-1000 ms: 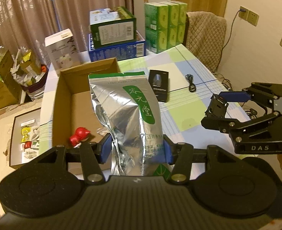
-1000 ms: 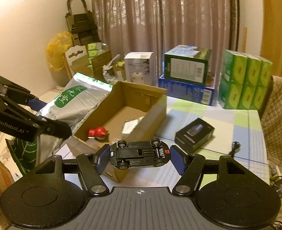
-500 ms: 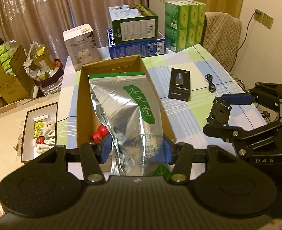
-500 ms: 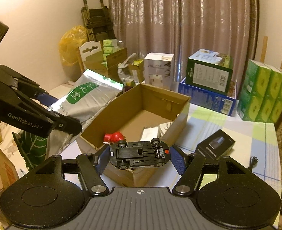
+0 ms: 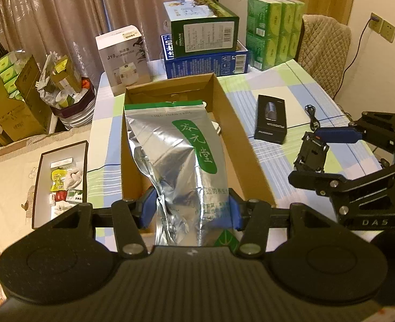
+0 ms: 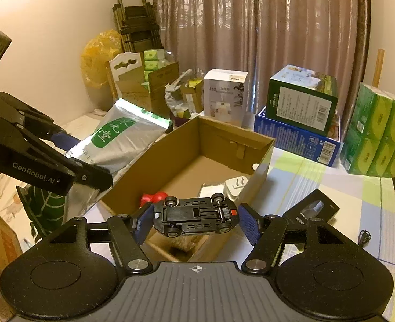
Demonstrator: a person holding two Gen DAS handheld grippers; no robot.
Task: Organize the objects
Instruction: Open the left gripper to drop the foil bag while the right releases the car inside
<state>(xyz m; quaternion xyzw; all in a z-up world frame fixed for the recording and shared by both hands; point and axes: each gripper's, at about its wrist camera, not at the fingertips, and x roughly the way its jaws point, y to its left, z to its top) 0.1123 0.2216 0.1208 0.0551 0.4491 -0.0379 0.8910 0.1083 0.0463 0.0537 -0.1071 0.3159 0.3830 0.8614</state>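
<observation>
Two grippers were in play, each clenched on its own load. The left gripper (image 5: 189,212) had its blue fingers (image 5: 147,210) pressed into the lower part of a silver foil pouch (image 5: 170,150) with a green label, and held it above the open cardboard box (image 5: 240,134), the pouch's top reaching toward the box's far end. From the right wrist view the same pouch (image 6: 116,142) hung over the box's left wall (image 6: 154,166), tilted, with the left gripper (image 6: 95,170) grasping it near its lower end. The right gripper (image 6: 196,221) held a black toy car (image 6: 194,216) sideways between its fingers (image 6: 247,221), underside toward the camera, wheels showing, above the near end of the box. In the left wrist view that gripper (image 5: 329,155) sat to the right of the box, over the checked cloth of the bench (image 5: 291,86), its load seen only as a dark shape. Inside the box lay a red toy (image 6: 154,197) near the near left corner and a white plug adapter (image 6: 236,185) by the right wall, beside a pale packet. A black product box (image 5: 271,120) rested on the bench just right of the cardboard box, with a black cable (image 5: 312,115) farther right. At the far edge of the bench stood a white carton (image 5: 120,56), a green carton (image 5: 202,26) stacked on a blue one (image 5: 205,60), and green tissue packs (image 5: 275,30). On the floor to the left lay a shallow tray (image 5: 60,177) of small packets.
</observation>
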